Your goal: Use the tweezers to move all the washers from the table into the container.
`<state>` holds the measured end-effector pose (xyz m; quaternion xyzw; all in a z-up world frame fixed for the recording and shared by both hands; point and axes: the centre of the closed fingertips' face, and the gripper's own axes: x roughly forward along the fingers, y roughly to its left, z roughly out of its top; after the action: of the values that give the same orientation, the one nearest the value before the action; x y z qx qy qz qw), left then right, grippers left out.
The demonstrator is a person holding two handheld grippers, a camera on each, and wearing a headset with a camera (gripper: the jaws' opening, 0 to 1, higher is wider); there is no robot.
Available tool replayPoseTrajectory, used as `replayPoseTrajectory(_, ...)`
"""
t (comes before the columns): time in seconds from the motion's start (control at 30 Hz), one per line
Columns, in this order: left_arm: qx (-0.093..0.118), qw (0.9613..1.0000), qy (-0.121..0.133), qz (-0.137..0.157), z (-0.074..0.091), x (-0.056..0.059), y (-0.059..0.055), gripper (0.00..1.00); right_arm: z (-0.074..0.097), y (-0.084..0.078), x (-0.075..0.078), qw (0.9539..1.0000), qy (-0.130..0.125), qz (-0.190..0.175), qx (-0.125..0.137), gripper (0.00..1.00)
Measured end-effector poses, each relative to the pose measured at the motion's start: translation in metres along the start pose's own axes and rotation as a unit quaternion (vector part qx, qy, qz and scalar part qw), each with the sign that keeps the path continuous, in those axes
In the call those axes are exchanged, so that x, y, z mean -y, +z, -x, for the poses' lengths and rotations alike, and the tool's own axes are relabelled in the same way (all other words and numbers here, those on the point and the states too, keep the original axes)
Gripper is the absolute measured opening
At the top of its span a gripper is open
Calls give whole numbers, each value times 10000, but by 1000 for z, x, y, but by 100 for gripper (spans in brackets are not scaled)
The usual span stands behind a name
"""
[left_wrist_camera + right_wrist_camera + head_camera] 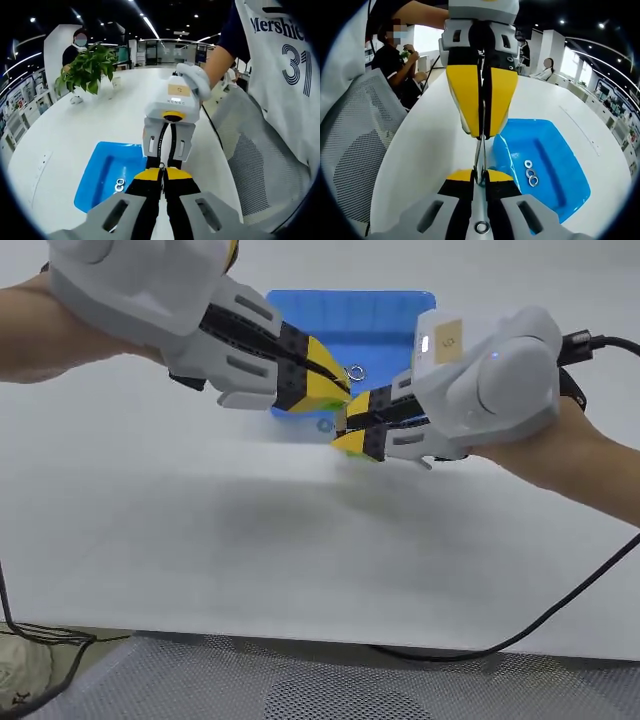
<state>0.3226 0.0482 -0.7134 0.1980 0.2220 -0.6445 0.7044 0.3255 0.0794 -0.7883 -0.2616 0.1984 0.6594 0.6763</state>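
Note:
My left gripper (343, 392) and right gripper (345, 425) meet tip to tip just in front of the blue container (350, 325). Thin metal tweezers (481, 145) run between them, and both grippers' yellow-tipped jaws are shut on them. In the left gripper view the tweezers (161, 167) show as a short sliver between the two sets of tips. Three washers (532, 173) lie inside the container (555, 165), also seen as washers (355, 372) in the head view. One more washer (481, 227) shows in the gap between my right jaws, and a washer (325, 425) lies by the container's near edge.
The white table (200, 540) stretches wide on the near side, its front edge (300, 640) close to me. A black cable (560, 610) trails off the right gripper. A mesh chair (355, 165), a potted plant (87, 70) and seated people are around.

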Motion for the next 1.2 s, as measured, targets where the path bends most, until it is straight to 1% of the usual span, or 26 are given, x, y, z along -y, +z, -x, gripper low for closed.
replayPoseTrajectory(0.33,9,10000,-21,-44,5,-1,5,5,5,8,1,10000,1,24,82,9)
replayPoseTrajectory(0.57,12,9999,-34,-113,16,3,16,5,11,21,0,9999,-26,87,144,9)
replayPoseTrajectory(0.63,7,9999,-36,-147,18,5,19,5,10,21,0,9998,-25,119,154,9)
replayPoseTrajectory(0.83,-9,9996,-28,-288,30,10,31,5,17,36,0,9996,-30,197,195,9)
replayPoseTrajectory(1.0,-7,9993,-1,-386,41,10,43,5,25,51,3,9992,-61,326,209,9)
replayPoseTrajectory(1.07,12,9990,19,-445,44,8,44,5,29,57,5,9990,-96,370,227,9)
replayPoseTrajectory(1.2,32,9986,42,-526,53,4,53,5,33,66,9,9986,-149,454,241,9)
